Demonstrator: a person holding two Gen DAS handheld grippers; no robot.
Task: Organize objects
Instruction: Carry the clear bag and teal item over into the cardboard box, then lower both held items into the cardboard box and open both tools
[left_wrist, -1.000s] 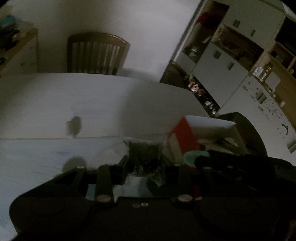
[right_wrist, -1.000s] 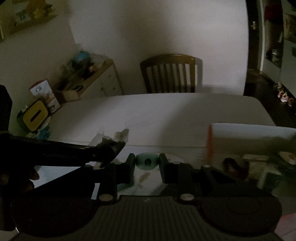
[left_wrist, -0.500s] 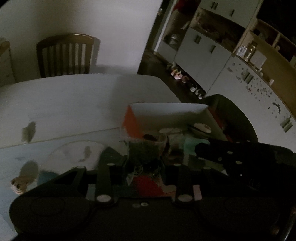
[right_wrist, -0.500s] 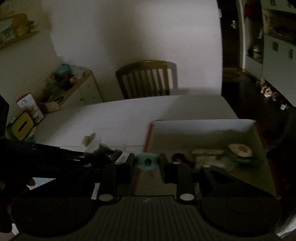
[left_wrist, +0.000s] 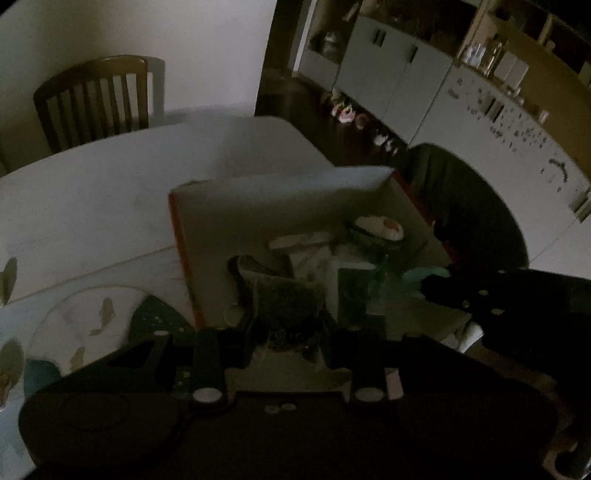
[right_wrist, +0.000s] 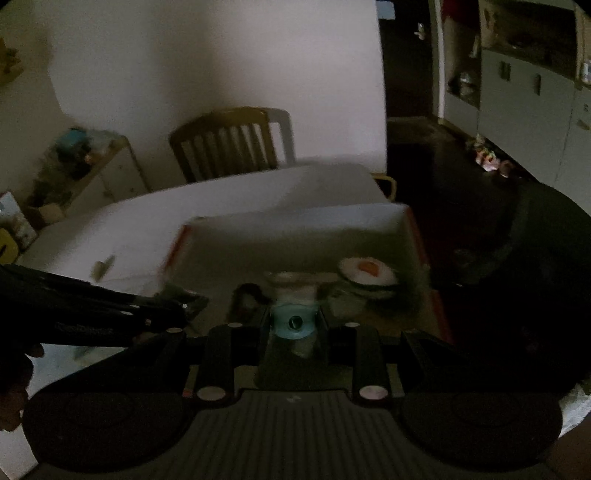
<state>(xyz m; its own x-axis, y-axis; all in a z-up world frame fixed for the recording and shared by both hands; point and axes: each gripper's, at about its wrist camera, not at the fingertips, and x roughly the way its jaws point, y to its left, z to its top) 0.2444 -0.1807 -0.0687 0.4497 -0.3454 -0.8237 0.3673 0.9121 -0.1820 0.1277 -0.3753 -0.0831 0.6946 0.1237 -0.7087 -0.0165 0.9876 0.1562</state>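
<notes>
Tongs both clamped — left on dark packet, right on teal-capped bottle, seemingly.

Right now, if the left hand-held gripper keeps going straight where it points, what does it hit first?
Probably the clutter in the open box: the left hand-held gripper, shut on a dark bag, points at packets there. Depth is unclear.

No text, label or number is legible in either dim view.

Box on table (chair behind), plate left
</notes>
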